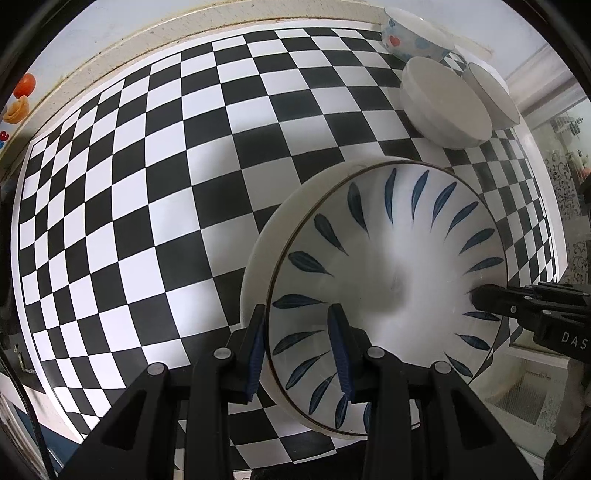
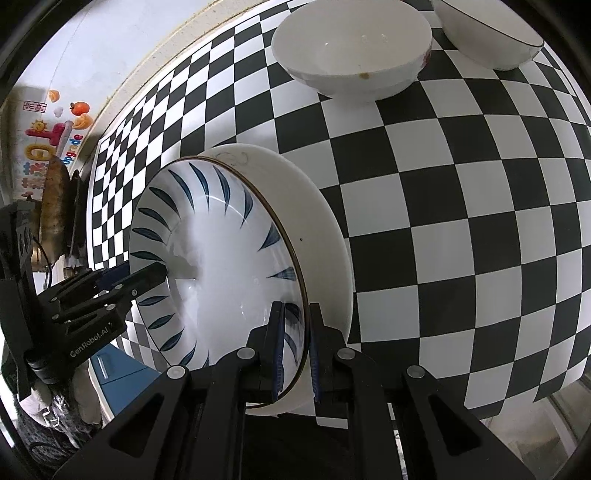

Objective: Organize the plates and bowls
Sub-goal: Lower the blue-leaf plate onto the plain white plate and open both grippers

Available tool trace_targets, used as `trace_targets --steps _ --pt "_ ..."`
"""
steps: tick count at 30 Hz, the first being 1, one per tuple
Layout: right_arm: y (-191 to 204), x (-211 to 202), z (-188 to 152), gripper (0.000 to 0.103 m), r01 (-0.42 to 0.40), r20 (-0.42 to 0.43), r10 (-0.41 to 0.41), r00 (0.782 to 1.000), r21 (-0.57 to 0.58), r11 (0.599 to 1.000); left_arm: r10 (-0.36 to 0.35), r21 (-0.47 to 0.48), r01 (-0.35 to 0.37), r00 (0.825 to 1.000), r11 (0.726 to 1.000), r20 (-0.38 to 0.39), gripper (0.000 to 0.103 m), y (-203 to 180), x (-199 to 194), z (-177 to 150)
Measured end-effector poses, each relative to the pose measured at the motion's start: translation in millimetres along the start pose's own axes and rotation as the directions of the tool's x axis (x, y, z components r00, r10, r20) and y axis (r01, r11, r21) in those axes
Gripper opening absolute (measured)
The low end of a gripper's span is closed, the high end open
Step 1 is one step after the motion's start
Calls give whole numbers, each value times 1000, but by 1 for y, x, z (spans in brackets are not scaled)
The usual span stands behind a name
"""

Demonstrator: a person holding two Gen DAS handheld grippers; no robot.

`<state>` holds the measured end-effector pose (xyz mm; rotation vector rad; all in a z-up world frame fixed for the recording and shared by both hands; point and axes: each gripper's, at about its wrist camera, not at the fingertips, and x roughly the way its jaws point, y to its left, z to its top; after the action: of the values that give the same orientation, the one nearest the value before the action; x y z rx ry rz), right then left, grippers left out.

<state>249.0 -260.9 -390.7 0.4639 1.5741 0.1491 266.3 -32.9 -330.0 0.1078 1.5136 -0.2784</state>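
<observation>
A large white bowl with blue leaf marks (image 1: 388, 258) is held over the checkered table between both grippers. My left gripper (image 1: 299, 350) is shut on its near rim, one finger outside, one inside. My right gripper (image 2: 297, 347) is shut on the opposite rim of the same bowl (image 2: 221, 251). The right gripper also shows in the left wrist view (image 1: 480, 295), and the left gripper in the right wrist view (image 2: 159, 275). A plain white bowl (image 1: 443, 99) (image 2: 351, 48), a dark-rimmed bowl (image 1: 491, 96) (image 2: 487, 33) and a heart-patterned bowl (image 1: 413, 33) stand at the table's far side.
The black-and-white checkered table (image 1: 166, 184) (image 2: 461, 221) runs up to a white wall. A wok on a stove (image 2: 55, 210) stands beyond the table's end. Colourful stickers (image 2: 55, 122) are on the wall.
</observation>
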Motion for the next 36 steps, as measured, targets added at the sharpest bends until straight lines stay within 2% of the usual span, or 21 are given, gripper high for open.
trace_targets --steps 3,15,24,29,36 --pt "-2 1 0 14 1 -6 -1 1000 0 1000 -22 0 22 1000 1000 -21 30 1 2 0" --pt "0 6 3 14 18 -15 -18 1000 6 1000 -13 7 14 999 1000 -50 30 -1 12 2" --pt "6 7 5 21 48 -23 -47 999 13 999 -46 -40 43 996 998 -70 30 7 12 2" --pt "8 8 5 21 69 -20 -68 997 34 997 -77 -91 69 993 994 -88 30 17 14 4" --pt "8 7 4 21 90 -16 -89 996 58 994 -72 -97 64 994 993 -86 30 21 16 6"
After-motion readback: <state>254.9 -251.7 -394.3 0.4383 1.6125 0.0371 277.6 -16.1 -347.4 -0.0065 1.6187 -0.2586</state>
